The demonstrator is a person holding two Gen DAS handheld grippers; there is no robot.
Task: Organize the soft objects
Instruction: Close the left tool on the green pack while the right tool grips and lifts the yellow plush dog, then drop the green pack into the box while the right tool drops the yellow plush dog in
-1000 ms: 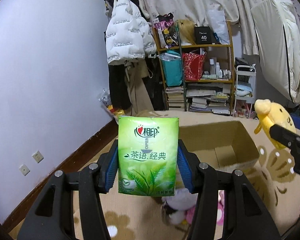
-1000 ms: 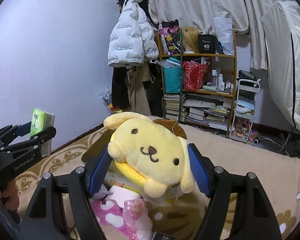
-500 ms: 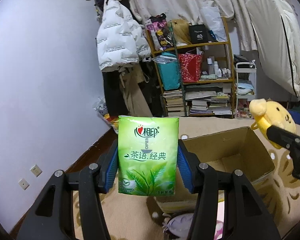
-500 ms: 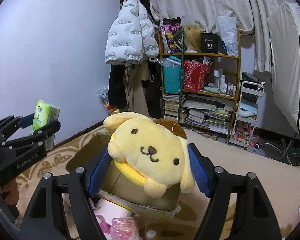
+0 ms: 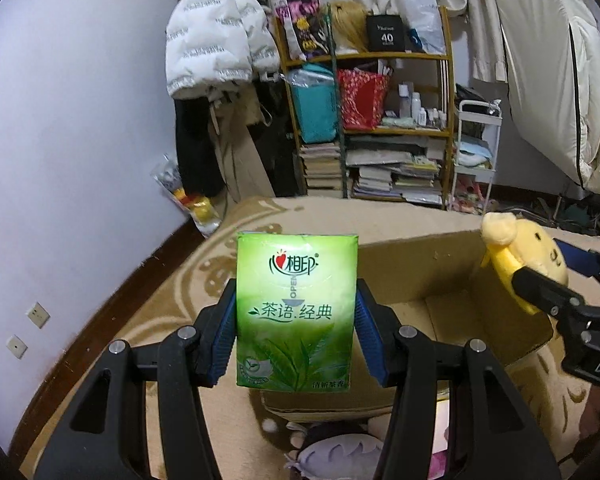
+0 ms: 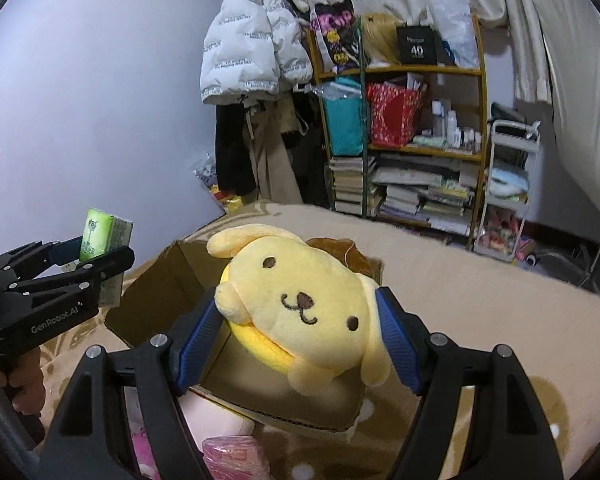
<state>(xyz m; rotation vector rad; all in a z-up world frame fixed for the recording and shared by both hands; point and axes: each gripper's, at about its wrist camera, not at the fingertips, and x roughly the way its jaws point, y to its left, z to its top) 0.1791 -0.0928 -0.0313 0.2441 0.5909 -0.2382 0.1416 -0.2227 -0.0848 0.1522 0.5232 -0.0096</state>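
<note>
- The left gripper (image 5: 296,320) holds a green tissue pack (image 5: 297,314) upright between its blue pads (image 5: 225,338), which press on the pack's two side edges; the printed front faces the camera.
- The pack's top stands well above the pads, and its bottom edge hangs just below them.
- In the right wrist view the same pack (image 6: 105,229) shows at the far left, clamped in the left gripper (image 6: 100,256), with a hand (image 6: 4,376) on the handle below.
- The right gripper (image 6: 300,332) holds a yellow plush dog (image 6: 304,308) between its blue pads (image 6: 396,344), jaws set wide around the soft head.
- The plush faces the camera, tilted, with one ear up to the left and a brown cap behind its head.
- In the left wrist view the plush (image 5: 520,256) appears at the right, gripped by the right gripper (image 5: 548,280).
- An open cardboard box (image 5: 428,276) sits on the beige carpet (image 5: 204,280) beyond both grippers; the plush is above its near right part, the pack in front of its left part.
- More soft things lie on the carpet near the box: a pale purple plush (image 5: 336,452) and pink items (image 6: 232,456).
</note>
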